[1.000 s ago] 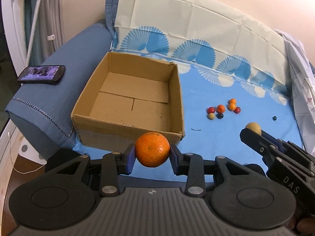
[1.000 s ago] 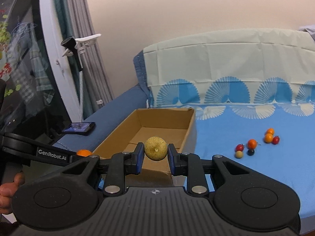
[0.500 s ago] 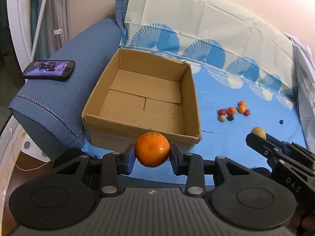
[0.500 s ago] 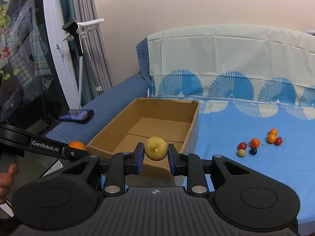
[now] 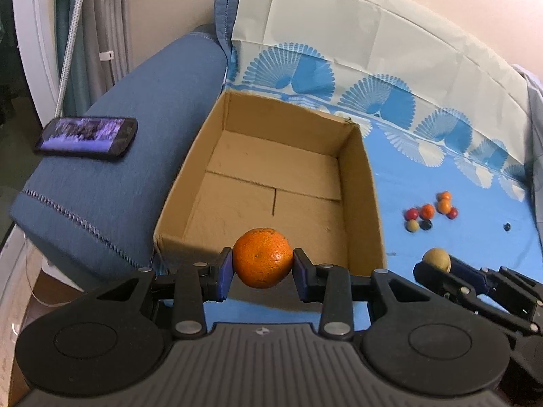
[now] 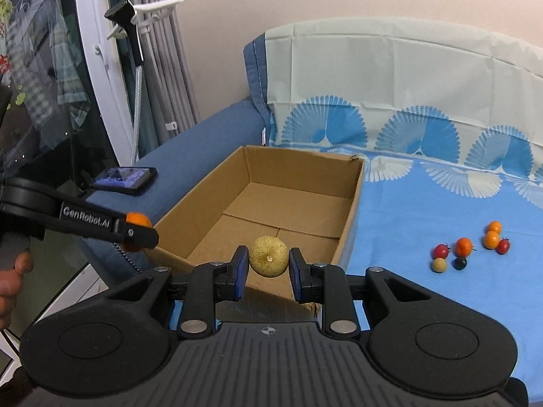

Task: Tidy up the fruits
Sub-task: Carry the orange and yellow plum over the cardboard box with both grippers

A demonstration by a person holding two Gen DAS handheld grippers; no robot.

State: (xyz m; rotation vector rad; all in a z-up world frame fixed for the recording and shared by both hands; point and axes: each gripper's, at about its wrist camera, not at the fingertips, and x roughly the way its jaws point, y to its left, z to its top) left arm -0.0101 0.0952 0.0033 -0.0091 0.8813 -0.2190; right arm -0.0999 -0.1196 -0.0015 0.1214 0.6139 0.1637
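Note:
My left gripper is shut on an orange, held just over the near wall of an open cardboard box with nothing inside. The right gripper is shut on a small yellow-green round fruit, also at the box's near edge. In the left wrist view the right gripper shows at lower right with the yellow fruit. In the right wrist view the left gripper reaches in from the left with the orange.
Several small red, orange, yellow and dark fruits lie clustered on the blue sheet right of the box. A phone rests on the blue sofa arm. A person's hand shows at left. A patterned cover drapes the backrest.
Both grippers have moved forward toward the box with their fruits still held; the box looms larger and nearer, and the fruits now hang at its near wall.

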